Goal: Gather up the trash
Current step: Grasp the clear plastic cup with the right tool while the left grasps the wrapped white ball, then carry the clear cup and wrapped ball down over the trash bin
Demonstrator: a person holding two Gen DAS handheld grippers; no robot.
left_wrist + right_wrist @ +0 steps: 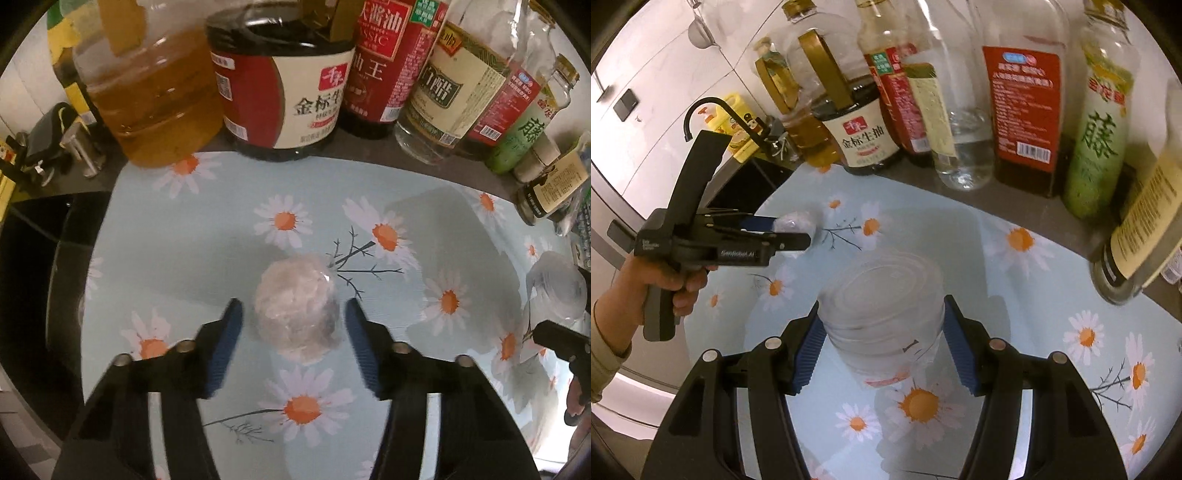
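Left wrist view: crumpled plastic wad (297, 308) lies on daisy-print mat (207, 236), between the spread blue pads (229, 343) of the left gripper (293, 317); gaps show on both sides, nothing gripped. Right wrist view: clear plastic bottle (882, 314) on its side on the mat, base toward the far end, sitting between the right gripper (882, 332) pads (809, 350); pads close against its sides, actual contact can't be told. Same view shows the left gripper held in a hand (661, 280) beside the wad. Behind the mat: row of condiment bottles (280, 92) on a dark counter (369, 146)
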